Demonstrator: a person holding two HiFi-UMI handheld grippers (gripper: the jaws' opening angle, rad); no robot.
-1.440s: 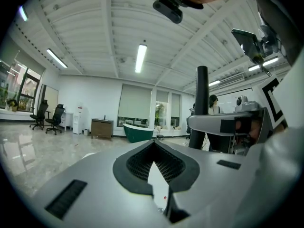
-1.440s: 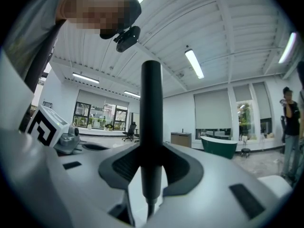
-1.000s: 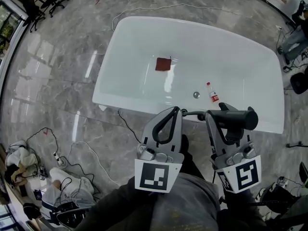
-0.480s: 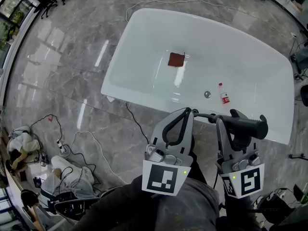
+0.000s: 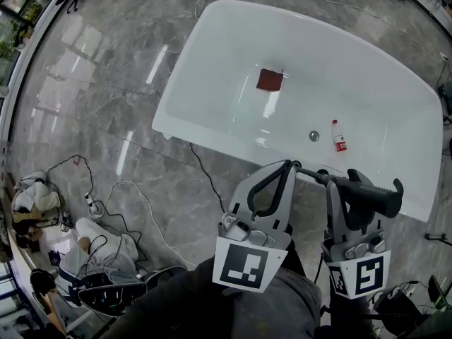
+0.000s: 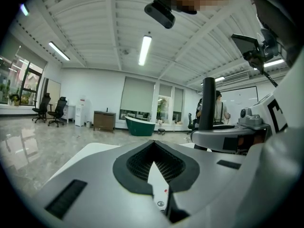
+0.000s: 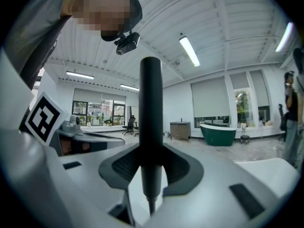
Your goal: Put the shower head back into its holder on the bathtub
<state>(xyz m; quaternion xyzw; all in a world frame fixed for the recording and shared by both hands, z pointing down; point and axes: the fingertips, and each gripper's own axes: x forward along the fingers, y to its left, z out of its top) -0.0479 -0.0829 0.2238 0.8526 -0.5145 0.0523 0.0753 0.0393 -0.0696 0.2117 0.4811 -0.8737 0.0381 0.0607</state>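
Observation:
My right gripper is shut on the dark shower head, which lies crosswise between its jaws just over the near rim of the white bathtub. In the right gripper view the dark handle stands upright between the jaws of that gripper. A thin hose leads from the handle towards the rim. My left gripper hovers beside it to the left, shut and holding nothing; its tips meet. I cannot make out the holder.
Inside the tub lie a red cloth, a small bottle and the drain. Cables snake over the marble floor at left, near a heap of bags. The person's dark sleeves fill the bottom edge.
Both grippers have sunk a little towards the tub's near rim, the right one still holding the shower head. The head view has shifted, so the tub now sits further right.

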